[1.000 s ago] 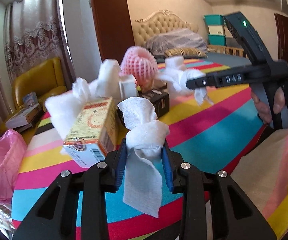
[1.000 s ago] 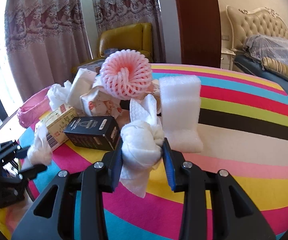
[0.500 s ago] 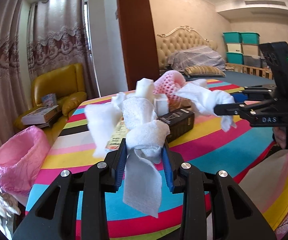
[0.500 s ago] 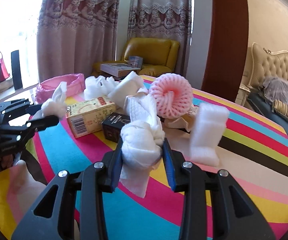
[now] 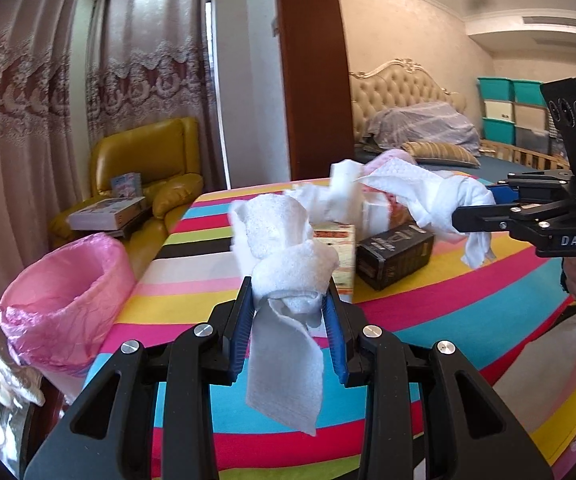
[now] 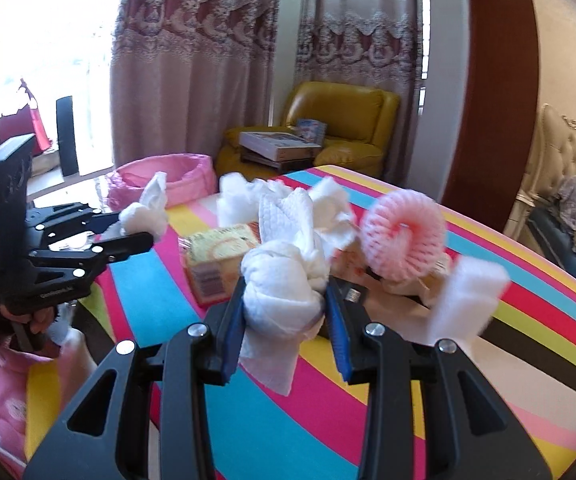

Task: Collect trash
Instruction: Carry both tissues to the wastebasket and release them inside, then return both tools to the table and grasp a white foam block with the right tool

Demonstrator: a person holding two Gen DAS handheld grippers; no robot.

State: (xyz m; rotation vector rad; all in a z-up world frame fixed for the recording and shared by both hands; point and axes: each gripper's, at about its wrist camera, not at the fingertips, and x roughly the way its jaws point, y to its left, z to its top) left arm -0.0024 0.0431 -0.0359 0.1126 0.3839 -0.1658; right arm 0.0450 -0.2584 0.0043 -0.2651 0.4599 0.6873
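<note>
In the left wrist view my left gripper (image 5: 289,286) is shut on a knotted white tissue (image 5: 284,240), its tail hanging below the pads. A pink-lined trash bin (image 5: 60,292) stands off the table's left edge, beside and below that gripper. My right gripper (image 6: 286,284) is shut on a second wad of white tissue (image 6: 276,308), held above the striped table (image 6: 280,432). Each gripper shows in the other's view: the right gripper (image 5: 471,204) at the right, the left gripper (image 6: 132,228) at the left, in front of the bin (image 6: 164,178).
On the table lie a yellow carton (image 5: 335,240), a black box (image 5: 395,254), a pink foam net (image 6: 403,236), a white foam block (image 6: 467,300) and more crumpled tissues (image 6: 240,196). A yellow armchair (image 5: 148,172) with books stands behind the bin.
Both grippers have risen and swung left with their tissues still held. The pink bin has come further into both views, and the pile of trash has slid right.
</note>
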